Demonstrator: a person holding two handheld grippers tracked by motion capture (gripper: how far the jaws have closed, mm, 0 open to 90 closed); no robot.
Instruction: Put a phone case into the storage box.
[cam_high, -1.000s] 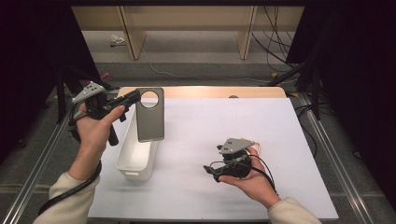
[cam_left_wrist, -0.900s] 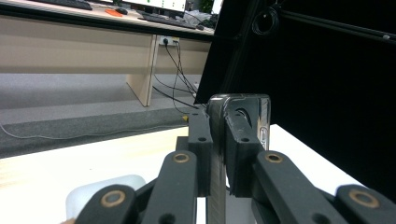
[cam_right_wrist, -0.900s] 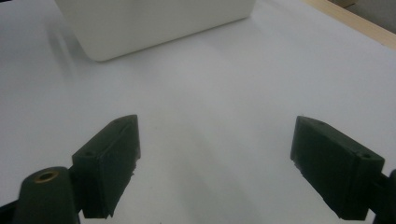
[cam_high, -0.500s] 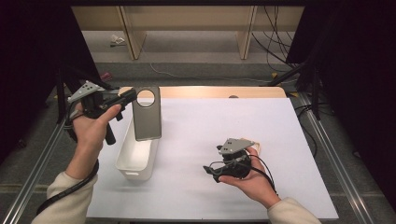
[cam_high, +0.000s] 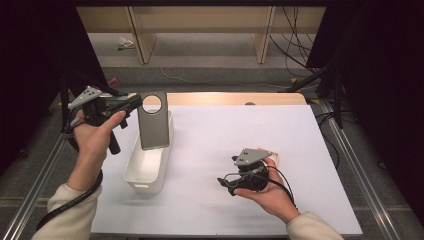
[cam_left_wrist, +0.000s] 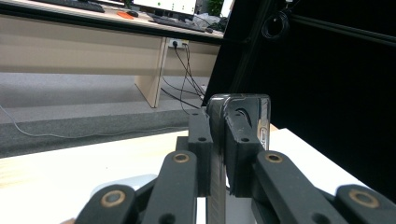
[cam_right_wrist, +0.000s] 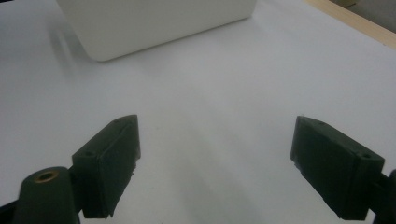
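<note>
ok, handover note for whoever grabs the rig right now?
Left tongs: shut on the top edge of the grey phone case, held upright above the far end of the white bin.
Right tongs: open, holding nothing, low over the white mat, right of the bin.
Done: case picked up.
Left: probably lower it into the bin and release.

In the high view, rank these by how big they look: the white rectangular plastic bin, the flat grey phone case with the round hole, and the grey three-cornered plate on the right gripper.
1. White rectangular plastic bin
2. Flat grey phone case with the round hole, held nearer the camera, so its true size is unsure
3. Grey three-cornered plate on the right gripper
</note>
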